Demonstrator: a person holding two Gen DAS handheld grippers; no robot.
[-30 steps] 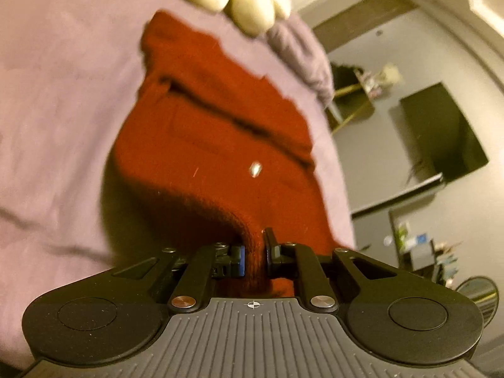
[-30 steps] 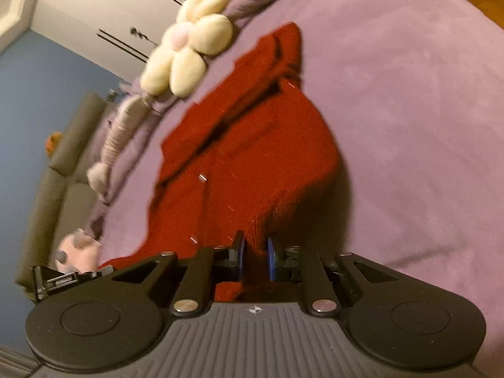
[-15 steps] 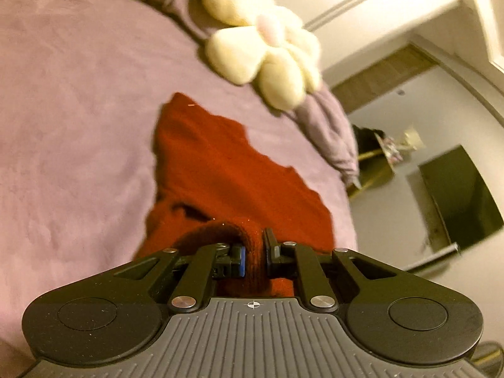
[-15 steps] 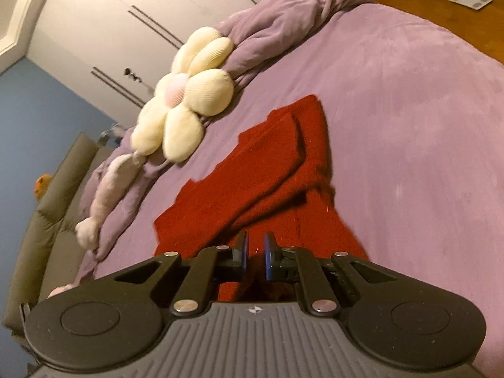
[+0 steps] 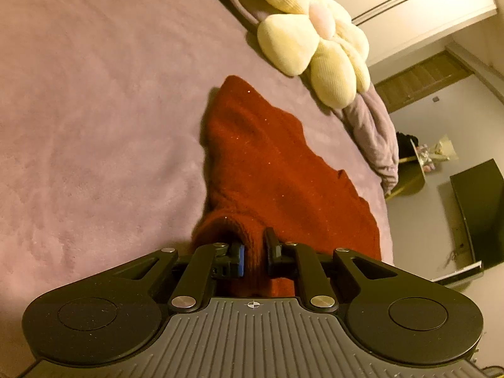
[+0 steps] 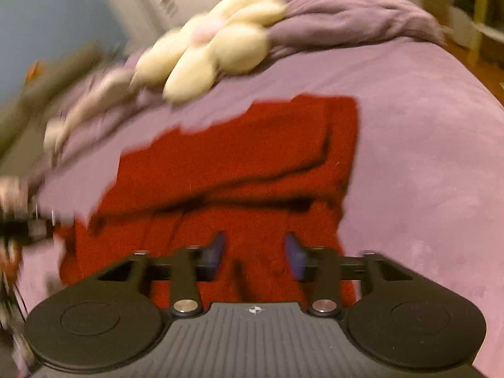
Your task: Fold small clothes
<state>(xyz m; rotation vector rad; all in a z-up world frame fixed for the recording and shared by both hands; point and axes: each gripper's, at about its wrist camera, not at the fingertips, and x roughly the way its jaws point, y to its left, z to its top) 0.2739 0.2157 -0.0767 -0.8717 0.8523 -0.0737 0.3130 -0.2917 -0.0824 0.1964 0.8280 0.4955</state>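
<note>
A red knit garment (image 5: 271,170) lies on the purple bed cover (image 5: 94,110), its near part doubled over the far part. My left gripper (image 5: 254,253) is shut on a rolled edge of the garment, low over the bed. In the blurred right wrist view the same garment (image 6: 252,157) lies folded in front of my right gripper (image 6: 255,252). Its jaws stand wide apart just over the red cloth and hold nothing.
A cream flower-shaped plush (image 5: 321,41) lies beyond the garment near a bunched purple blanket (image 5: 375,132); it also shows in the right wrist view (image 6: 214,44). The bed's edge drops off to the right in the left wrist view, with a dark screen (image 5: 478,214) beyond.
Both grippers carried the garment's near edge forward and down over the far part. My right gripper has opened and let go of the cloth. My left gripper still grips it.
</note>
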